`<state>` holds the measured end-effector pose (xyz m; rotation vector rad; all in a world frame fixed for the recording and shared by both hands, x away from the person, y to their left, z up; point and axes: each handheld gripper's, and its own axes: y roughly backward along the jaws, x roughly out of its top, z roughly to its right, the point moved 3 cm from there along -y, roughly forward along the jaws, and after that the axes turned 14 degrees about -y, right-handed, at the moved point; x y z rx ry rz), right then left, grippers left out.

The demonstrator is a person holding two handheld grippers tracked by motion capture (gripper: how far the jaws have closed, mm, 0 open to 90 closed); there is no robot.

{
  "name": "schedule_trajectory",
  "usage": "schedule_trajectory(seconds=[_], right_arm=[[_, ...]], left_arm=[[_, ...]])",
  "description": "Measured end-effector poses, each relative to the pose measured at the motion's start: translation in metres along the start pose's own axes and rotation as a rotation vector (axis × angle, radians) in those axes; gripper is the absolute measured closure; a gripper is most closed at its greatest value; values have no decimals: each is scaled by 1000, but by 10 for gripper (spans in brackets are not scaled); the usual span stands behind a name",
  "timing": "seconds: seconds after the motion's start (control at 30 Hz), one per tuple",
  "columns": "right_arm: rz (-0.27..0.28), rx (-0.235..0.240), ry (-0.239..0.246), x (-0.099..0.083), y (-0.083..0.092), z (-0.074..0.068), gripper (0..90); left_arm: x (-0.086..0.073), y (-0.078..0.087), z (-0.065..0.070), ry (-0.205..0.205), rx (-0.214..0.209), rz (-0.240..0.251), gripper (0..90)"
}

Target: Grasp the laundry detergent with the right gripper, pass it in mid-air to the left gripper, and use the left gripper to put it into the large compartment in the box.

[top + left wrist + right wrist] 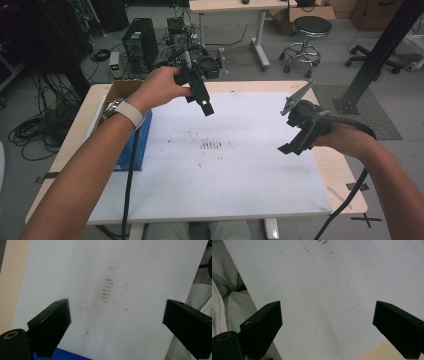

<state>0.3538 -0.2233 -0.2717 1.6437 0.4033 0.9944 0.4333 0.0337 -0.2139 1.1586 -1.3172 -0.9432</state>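
Observation:
My left gripper (205, 106) is held up over the far left part of the white sheet (220, 165), its black jaws pointing down toward the middle. Seen from its own camera, the left gripper (116, 322) stands wide open with nothing between the jaws, above a smudge of dark marks (106, 290). Over the sheet's right edge hovers my right gripper (292, 146), with a grey three-cornered plate (297, 97) on top. In the right gripper view the right gripper (328, 322) is also wide open and empty above bare white sheet.
A blue box (137, 142) with an open cardboard box (117, 92) behind it sits at the table's left edge. The dark smudge (211, 145) marks the sheet's middle. Beyond the table stand a computer tower (140, 45), cables, a stool (310, 30) and a black post (380, 50).

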Motion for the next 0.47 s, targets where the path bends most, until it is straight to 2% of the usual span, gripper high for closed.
schedule_trajectory(seconds=[0.47], right_arm=[[-1,4,-2,1,-2,1,86]], left_arm=[[1,-2,0,-9,-8,-5,85]])
